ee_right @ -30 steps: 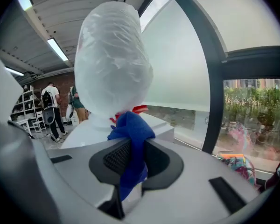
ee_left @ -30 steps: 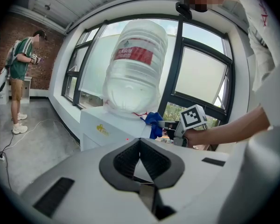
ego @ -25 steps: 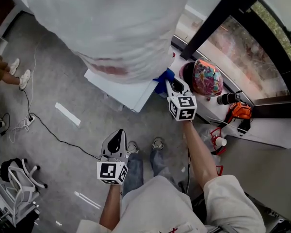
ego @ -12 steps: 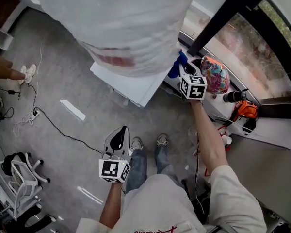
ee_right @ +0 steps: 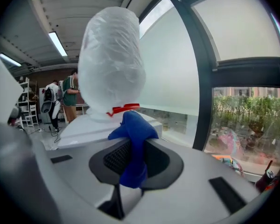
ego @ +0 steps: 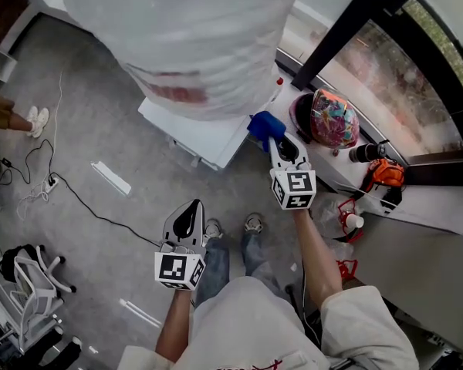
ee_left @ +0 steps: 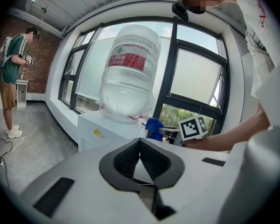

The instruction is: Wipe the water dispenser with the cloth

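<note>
The water dispenser is a white cabinet (ego: 208,133) carrying a big clear bottle (ego: 177,37) with a red label. My right gripper (ego: 272,139) is shut on a blue cloth (ego: 264,123), which sits at the cabinet's near right corner. In the right gripper view the cloth (ee_right: 133,143) hangs bunched between the jaws, and the bottle (ee_right: 113,64) rises just behind it. My left gripper (ego: 191,208) hangs lower over the floor, apart from the dispenser, shut on nothing. From the left gripper view the bottle (ee_left: 128,73), the cloth (ee_left: 154,127) and the right gripper's marker cube (ee_left: 192,129) show ahead.
A colourful helmet (ego: 332,118) and an orange item (ego: 384,174) lie on the window ledge right of the dispenser. A black window post (ego: 355,21) rises behind. A cable (ego: 85,206) crosses the grey floor. A person (ee_left: 14,78) stands far left; a chair (ego: 27,284) stands at lower left.
My right gripper with the cloth pushed forward along the dispenser's right edge, then drew back to the near corner. The left gripper has hardly moved.
</note>
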The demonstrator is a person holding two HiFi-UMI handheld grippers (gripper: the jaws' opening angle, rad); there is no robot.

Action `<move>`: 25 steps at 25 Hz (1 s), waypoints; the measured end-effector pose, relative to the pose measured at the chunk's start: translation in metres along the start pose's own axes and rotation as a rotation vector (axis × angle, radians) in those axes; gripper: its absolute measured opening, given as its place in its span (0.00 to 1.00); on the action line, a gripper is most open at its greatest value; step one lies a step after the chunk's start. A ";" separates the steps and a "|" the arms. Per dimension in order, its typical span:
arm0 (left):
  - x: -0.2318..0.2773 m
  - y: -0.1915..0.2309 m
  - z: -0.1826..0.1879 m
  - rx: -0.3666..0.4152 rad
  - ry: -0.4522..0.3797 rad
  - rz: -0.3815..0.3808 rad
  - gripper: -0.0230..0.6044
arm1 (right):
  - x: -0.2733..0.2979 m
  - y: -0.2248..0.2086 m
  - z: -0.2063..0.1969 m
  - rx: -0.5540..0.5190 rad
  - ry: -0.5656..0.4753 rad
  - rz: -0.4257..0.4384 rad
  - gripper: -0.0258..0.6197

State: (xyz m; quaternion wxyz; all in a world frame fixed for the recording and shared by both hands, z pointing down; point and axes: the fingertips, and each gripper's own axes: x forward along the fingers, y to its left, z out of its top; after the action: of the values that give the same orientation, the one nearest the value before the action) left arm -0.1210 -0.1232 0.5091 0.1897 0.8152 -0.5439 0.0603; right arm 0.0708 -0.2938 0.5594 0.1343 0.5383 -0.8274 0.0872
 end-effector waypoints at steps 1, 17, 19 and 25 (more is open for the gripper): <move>0.000 -0.001 0.000 0.001 0.000 -0.003 0.05 | -0.011 0.014 -0.002 -0.006 -0.006 0.018 0.16; -0.003 -0.008 -0.007 -0.009 0.004 -0.002 0.05 | -0.056 0.146 -0.057 0.043 0.079 0.248 0.16; -0.003 -0.006 -0.008 -0.012 0.006 0.000 0.05 | -0.048 0.134 -0.056 0.049 0.075 0.218 0.16; 0.004 -0.005 -0.007 -0.013 0.008 -0.001 0.05 | -0.016 0.091 -0.048 0.030 0.069 0.157 0.16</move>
State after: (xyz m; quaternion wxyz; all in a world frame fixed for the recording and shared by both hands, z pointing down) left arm -0.1141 -0.1225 0.5154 0.1975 0.8139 -0.5431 0.0600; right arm -0.0004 -0.2291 0.5996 0.1475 0.4702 -0.8606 0.1283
